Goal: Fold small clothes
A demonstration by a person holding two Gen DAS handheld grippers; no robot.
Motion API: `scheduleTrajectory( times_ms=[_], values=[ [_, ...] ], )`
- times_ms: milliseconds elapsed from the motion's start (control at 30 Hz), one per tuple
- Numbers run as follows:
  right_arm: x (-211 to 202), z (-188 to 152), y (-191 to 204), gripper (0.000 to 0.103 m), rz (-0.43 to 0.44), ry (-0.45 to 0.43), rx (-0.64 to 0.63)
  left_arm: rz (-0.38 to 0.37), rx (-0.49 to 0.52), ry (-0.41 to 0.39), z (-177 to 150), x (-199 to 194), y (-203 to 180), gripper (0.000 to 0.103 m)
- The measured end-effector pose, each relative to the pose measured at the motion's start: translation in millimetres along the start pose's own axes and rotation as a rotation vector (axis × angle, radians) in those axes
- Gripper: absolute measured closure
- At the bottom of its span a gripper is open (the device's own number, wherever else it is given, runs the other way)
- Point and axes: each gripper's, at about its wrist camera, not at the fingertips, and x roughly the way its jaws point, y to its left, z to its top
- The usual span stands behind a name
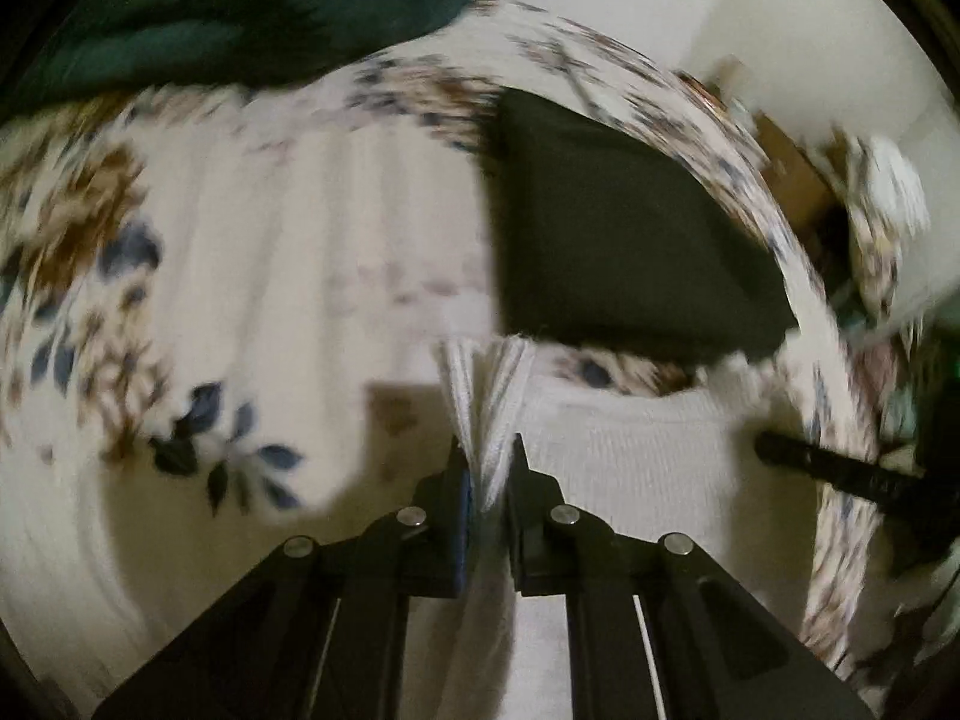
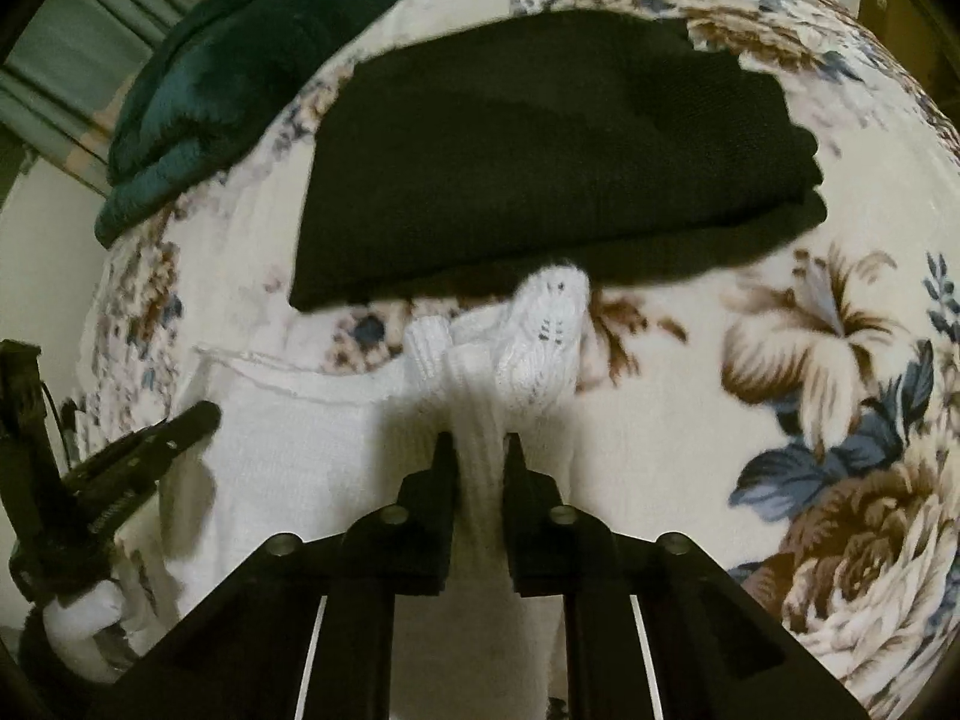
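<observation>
A white knit garment lies on the floral blanket. My left gripper is shut on a ribbed edge of it, which sticks up between the jaws. My right gripper is shut on another part of the white knit garment, with a lacy knit bunch poking out beyond the tips. The left gripper shows at the left of the right wrist view. A finger of the right gripper shows at the right of the left wrist view.
A folded black garment lies just beyond the white one, and also shows in the left wrist view. A dark green plush blanket is bunched at the far left. The bed edge curves at the right.
</observation>
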Motion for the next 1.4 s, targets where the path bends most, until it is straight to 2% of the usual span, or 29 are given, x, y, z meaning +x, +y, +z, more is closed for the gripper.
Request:
scheduleTrajectory(
  times_ms=[67,100,200,233,267,300,333,367,400,467,500,567,600,667,733,833,867,933,967,1000,1100,1233,1300,1333,1400],
  values=[
    [0.0,4.2,-12.1,0.092,0.014,-0.003,0.053,-0.029,-0.079,0.038,2.0,14.0,22.6,0.095],
    [10.7,8.3,-27.7,0.097,0.019,0.02,0.126,-0.027,-0.105,0.067,0.8,24.8,29.4,0.095],
    [31.9,12.6,-36.8,0.098,0.024,0.087,0.168,-0.044,-0.131,0.136,-6.2,46.5,33.4,0.093],
    [31.9,12.6,-36.8,0.098,0.024,0.087,0.168,-0.055,-0.138,0.134,-6.2,44.0,33.2,0.091],
    [31.1,13.7,-40.4,0.097,0.062,0.093,0.2,-0.085,-0.148,0.135,-6.2,38.9,33.7,0.089],
    [31.1,13.7,-40.4,0.094,0.062,0.093,0.2,-0.115,-0.164,0.14,-7.0,33.3,35.5,0.082],
    [23.8,12.8,-45.4,0.089,0.11,0.117,0.22,-0.138,-0.187,0.139,-9.5,24.9,39.1,0.077],
    [23.8,12.8,-45.4,0.073,0.11,0.117,0.22,-0.166,-0.21,0.129,-14.6,14.7,45.1,0.067],
    [19.0,10.3,-50.0,0.051,0.14,0.127,0.238,-0.201,-0.242,0.121,-22.6,5.8,52.5,0.052],
    [5.8,-11.4,-69.4,0.027,0.251,0.152,0.284,-0.269,-0.319,0.124,-41.5,-5.5,65.7,0.038],
    [5.8,-11.4,-69.4,0.022,0.251,0.152,0.284,-0.321,-0.356,0.145,-56.1,-6.4,71.4,0.038],
    [8.3,-31.1,-77.8,0.016,0.328,0.204,0.305,-0.355,-0.375,0.187,-75.8,-1.5,75.8,0.038],
    [21.6,-58.3,-85.4,0.015,0.404,0.285,0.34,-0.36,-0.378,0.205,-84.0,2.5,75.7,0.039],
    [30.1,-70.2,-87.1,0.015,0.431,0.319,0.355,-0.408,-0.393,0.238,-98.1,14.7,72.1,0.039],
    [59.1,-99.6,-88.5,0.014,0.574,0.388,0.434,-0.448,-0.402,0.236,-101.5,23.9,64.9,0.038],
    [72.5,-104.7,-84.6,0.006,0.625,0.387,0.454,-0.458,-0.397,0.215,-97.5,33.6,53.6,0.038],
    [76.9,-103.3,-81.8,0.006,0.641,0.387,0.459,-0.464,-0.394,0.202,-94.9,33.7,49.8,0.038],
    [83.2,-97.2,-72.5,0.006,0.661,0.389,0.456,-0.448,-0.351,0.183,-89.5,29.0,39.3,0.058],
    [82.6,-95.6,-67.3,0.014,0.627,0.387,0.426,-0.43,-0.323,0.166,-86.5,21.2,35.8,0.067],
    [81.6,-94.3,-63.6,0.037,0.599,0.388,0.398,-0.416,-0.303,0.148,-81.7,16.2,31.8,0.072],
    [75.3,-93.3,-59.9,0.053,0.574,0.373,0.385,-0.389,-0.257,0.109,-72.1,-7.6,19.2,0.077],
    [27.9,-77.5,-41.1,0.057,0.538,0.283,0.318,-0.394,-0.204,0.073,-54.1,-35.2,-8.8,0.078],
    [0.6,-64.2,-38.3,0.057,0.554,0.236,0.306,-0.414,-0.189,0.036,-34.7,-53.2,-23.0,0.078],
    [0.6,-64.2,-38.3,0.057,0.554,0.236,0.306,-0.427,-0.186,0.023,-21.4,-59.9,-29.7,0.078],
    [-43.9,-31.5,-38.2,0.057,0.58,0.172,0.289,-0.439,-0.168,-0.005,1.3,-68.7,-45.3,0.078]
  ],
)
